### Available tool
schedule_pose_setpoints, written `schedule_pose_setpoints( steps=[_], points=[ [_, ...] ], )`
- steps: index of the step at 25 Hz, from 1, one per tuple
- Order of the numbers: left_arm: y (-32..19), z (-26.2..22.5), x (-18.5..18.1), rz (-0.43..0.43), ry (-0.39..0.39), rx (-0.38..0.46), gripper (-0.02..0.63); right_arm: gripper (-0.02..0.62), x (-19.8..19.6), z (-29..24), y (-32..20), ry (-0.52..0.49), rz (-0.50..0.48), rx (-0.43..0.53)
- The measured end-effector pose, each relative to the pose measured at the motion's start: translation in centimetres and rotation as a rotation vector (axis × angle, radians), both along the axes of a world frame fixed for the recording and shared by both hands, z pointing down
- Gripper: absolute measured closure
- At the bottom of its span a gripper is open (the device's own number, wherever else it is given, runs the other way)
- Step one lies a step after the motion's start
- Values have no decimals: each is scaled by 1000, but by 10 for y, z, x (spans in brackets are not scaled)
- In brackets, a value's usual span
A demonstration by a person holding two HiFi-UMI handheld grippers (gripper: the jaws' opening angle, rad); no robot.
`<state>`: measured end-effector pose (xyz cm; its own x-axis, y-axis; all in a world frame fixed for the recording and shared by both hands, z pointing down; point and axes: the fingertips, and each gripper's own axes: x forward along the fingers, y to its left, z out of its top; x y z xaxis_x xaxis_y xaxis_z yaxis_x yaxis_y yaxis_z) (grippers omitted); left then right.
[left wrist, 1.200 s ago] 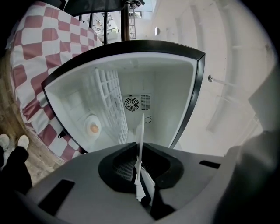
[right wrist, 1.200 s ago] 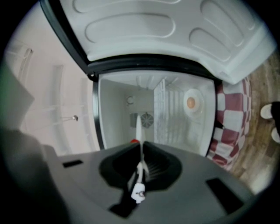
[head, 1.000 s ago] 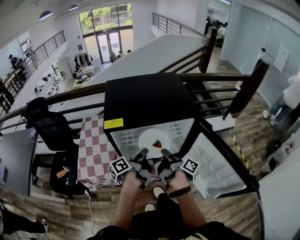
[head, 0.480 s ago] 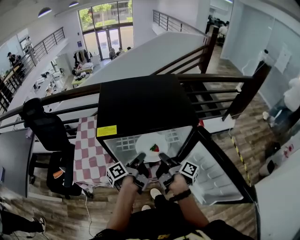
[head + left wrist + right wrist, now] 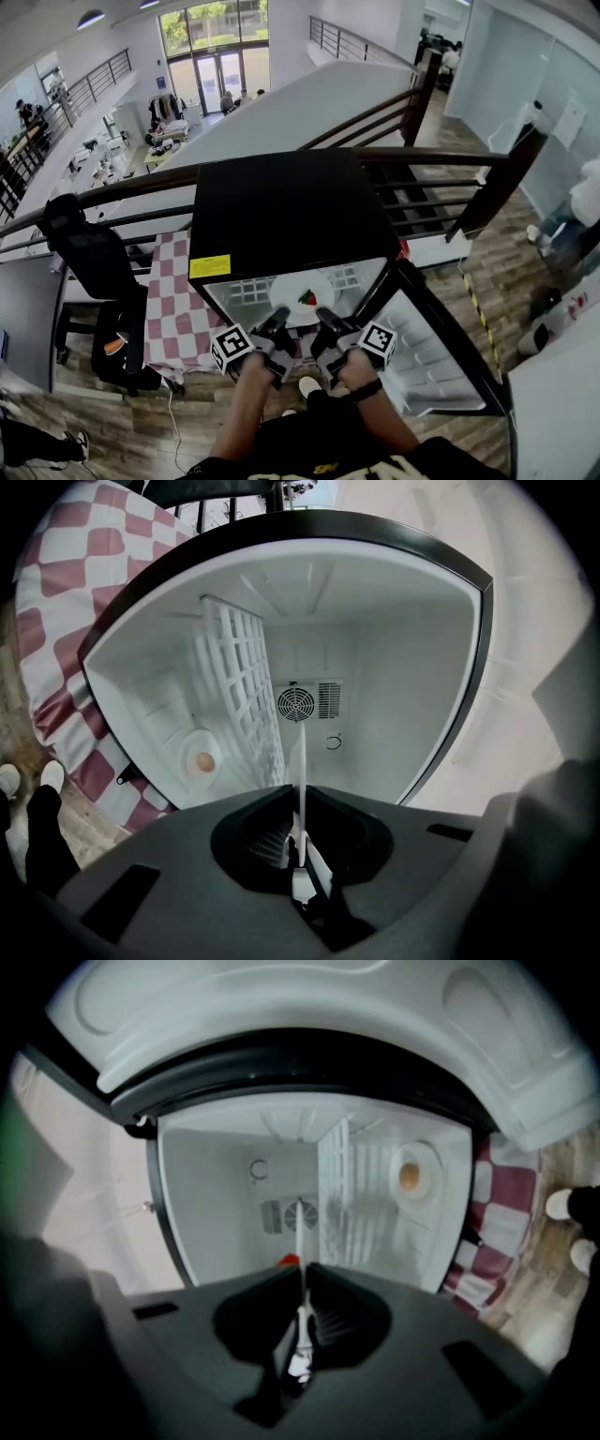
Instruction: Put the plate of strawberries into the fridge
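The round white plate [image 5: 298,286] bearing a red strawberry [image 5: 307,298] sat inside the open black fridge [image 5: 281,216], seemingly over its white wire shelf [image 5: 251,289]. The left gripper [image 5: 278,322] was at the plate's near-left edge and the right gripper [image 5: 323,319] at its near-right. The fridge door [image 5: 431,347] stood right.

**Fig.** Round white plate [image 5: 298,289] w/ one red strawberry [image 5: 307,298] near its centre. It is held level, and both gripper views show it edge-on as a thin white line. The near rim is pinched by the left gripper [image 5: 280,317] and right gripper [image 5: 325,316], jaws closed on the edge. The plate lies in the fridge's open front, above & parallel to a white wire shelf [image 5: 251,291]; contact w/ shelf can't be told.

Small black-cased fridge [image 5: 281,211], white interior. Its door [image 5: 436,352] is swung wide open to the R. There is a round fan grille [image 5: 295,703] on the back wall & a lit lamp [image 5: 202,760] on a side wall.
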<state>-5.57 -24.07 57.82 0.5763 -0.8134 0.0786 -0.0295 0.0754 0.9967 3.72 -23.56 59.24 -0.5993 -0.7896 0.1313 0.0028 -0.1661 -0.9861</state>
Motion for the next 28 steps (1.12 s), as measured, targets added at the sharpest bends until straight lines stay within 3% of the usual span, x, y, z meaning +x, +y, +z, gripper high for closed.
schedule_pose_setpoints(
  steps=[28],
  points=[
    [-5, 37, -8, -3, -13, -58, 572, 566, -8, 26, -4, 10, -26, -60]
  ],
)
